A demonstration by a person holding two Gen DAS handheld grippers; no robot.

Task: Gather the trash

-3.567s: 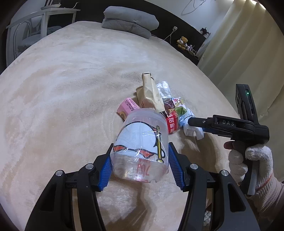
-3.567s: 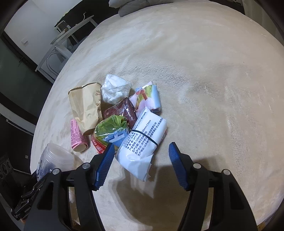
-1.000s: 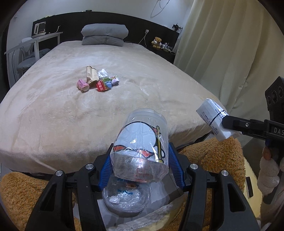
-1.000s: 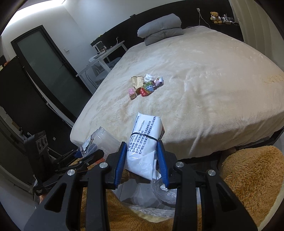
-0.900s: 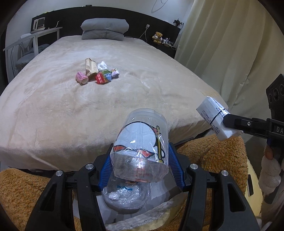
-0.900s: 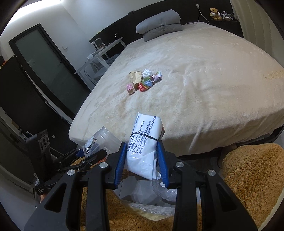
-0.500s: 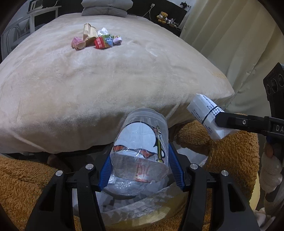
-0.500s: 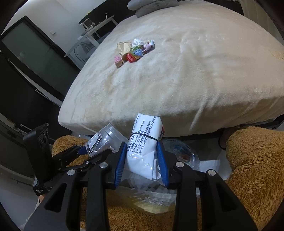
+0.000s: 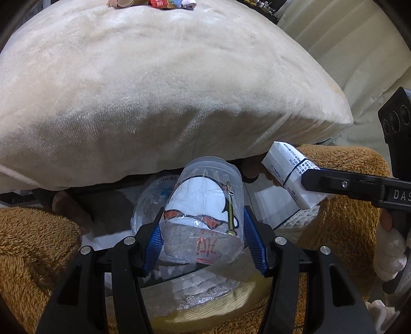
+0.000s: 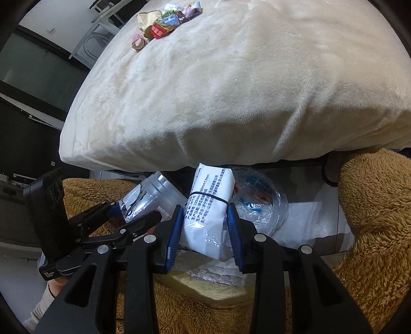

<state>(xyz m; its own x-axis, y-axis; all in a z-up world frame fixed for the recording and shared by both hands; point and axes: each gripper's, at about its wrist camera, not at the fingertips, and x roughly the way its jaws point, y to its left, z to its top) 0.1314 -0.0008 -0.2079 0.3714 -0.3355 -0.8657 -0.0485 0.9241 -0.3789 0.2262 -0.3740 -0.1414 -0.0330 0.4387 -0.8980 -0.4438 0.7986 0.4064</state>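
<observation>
**Both grippers lowered over the trash bag, loads not yet dropped**

Left gripper [image 9: 203, 240]: clenched on the clear plastic cup with the white printed label [image 9: 203, 218], blue pads pressing on both sides, at lower centre of the left wrist view. Right gripper [image 10: 204, 232]: clamped on the white paper-wrapped packet with a black band [image 10: 209, 213], at lower centre of the right wrist view.

Compared with a second ago: bed edge now high in both frames, both grippers dropped and tilted more steeply downward, grips unchanged. Directly behind and below the two loads, the open white plastic bag [image 9: 277, 205] with a crushed clear plastic lid [image 10: 259, 203] already inside (the bag sitting between folds of brown plush fabric [image 10: 372, 218]).

Meaning for the task, as a judgement: transport nearly finished, release the likely next step, both items well placed above the opening.

Still left on the cream fleece bed cover [image 10: 231, 90]: a small heap of coloured wrappers and a paper bag [image 10: 164, 21], upper left of the right wrist frame, well apart from the bag.
</observation>
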